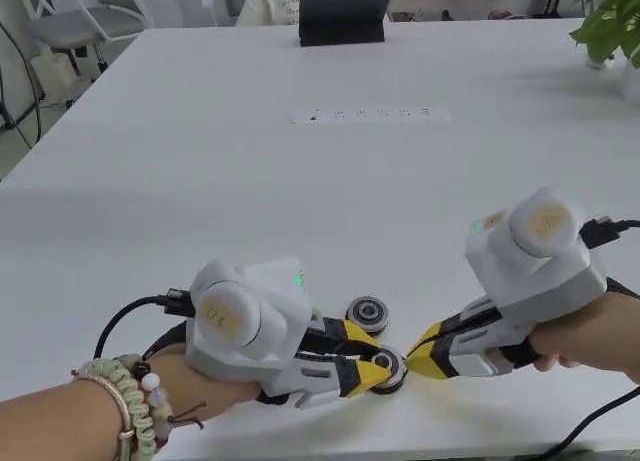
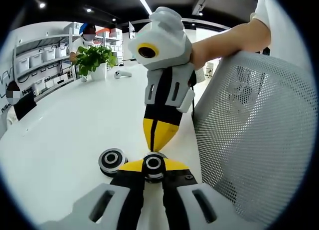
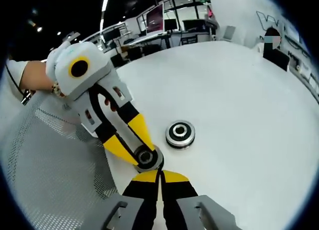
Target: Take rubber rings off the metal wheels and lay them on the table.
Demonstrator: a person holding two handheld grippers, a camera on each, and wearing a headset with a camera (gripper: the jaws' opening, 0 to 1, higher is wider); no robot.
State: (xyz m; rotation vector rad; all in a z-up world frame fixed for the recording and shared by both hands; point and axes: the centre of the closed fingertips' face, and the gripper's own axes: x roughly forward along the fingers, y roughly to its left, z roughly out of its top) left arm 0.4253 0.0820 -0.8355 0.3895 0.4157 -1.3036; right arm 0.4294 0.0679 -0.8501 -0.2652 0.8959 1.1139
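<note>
Forearm low from 8 o'clock, left claw [image 1: 381,367] clamps one metal wheel [image 2: 153,163] on the table [image 1: 300,181]. Second wheel [image 1: 367,313] lies at its 11 o'clock. Right claw [image 1: 412,359], reaching from 3 o'clock, tips pressed together at the clamped wheel's rim.

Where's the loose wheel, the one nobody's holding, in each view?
Head view: loose wheel, low centre.
Left gripper view: loose wheel, lower left of centre.
Right gripper view: loose wheel, near centre.
Shared landmark: the held wheel right beside it.
</note>
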